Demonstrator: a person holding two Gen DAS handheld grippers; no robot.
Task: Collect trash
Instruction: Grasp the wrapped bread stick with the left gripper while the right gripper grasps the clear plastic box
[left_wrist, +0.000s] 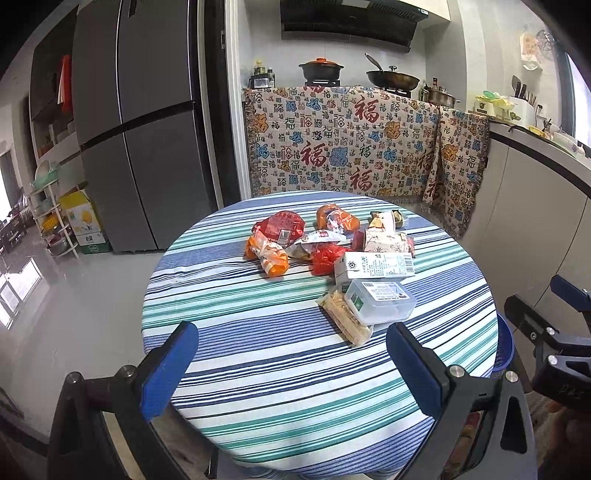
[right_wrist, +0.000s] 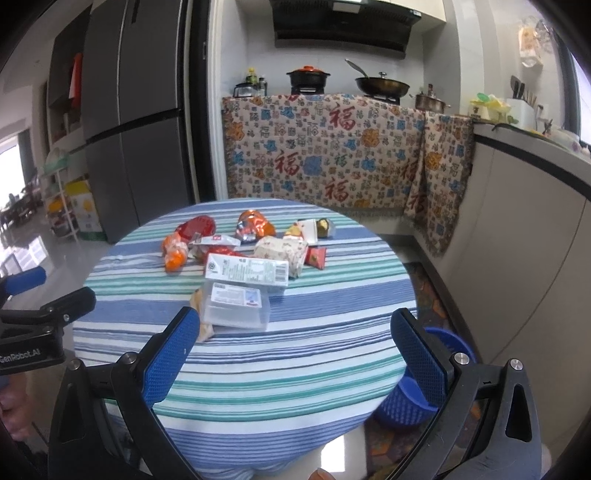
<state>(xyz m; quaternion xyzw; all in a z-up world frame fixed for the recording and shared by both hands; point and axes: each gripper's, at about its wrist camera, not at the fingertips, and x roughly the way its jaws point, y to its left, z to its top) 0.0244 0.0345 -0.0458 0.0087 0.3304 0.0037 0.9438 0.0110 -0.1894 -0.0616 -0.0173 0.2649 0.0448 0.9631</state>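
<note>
Both wrist cameras looked forward and down over the near edge of the round table (left_wrist: 258, 369), toward the kitchen counter (right_wrist: 325, 155). They shared the litter pile; the right view perhaps sat slightly nearer.

The left hand-held gripper (left_wrist: 291, 341) is held level and pointed forward, its two blue-padded fingers (left_wrist: 168, 373) spread wide apart with nothing between them. The right hand-held gripper (right_wrist: 295, 328) sits just beside it at about the same height, jaws likewise wide and empty, blue pads (right_wrist: 419, 363) facing inward. Each shows at the edge of the other's view. A fingertip (right_wrist: 321, 473) of the person shows at the bottom of the right wrist view.
</note>
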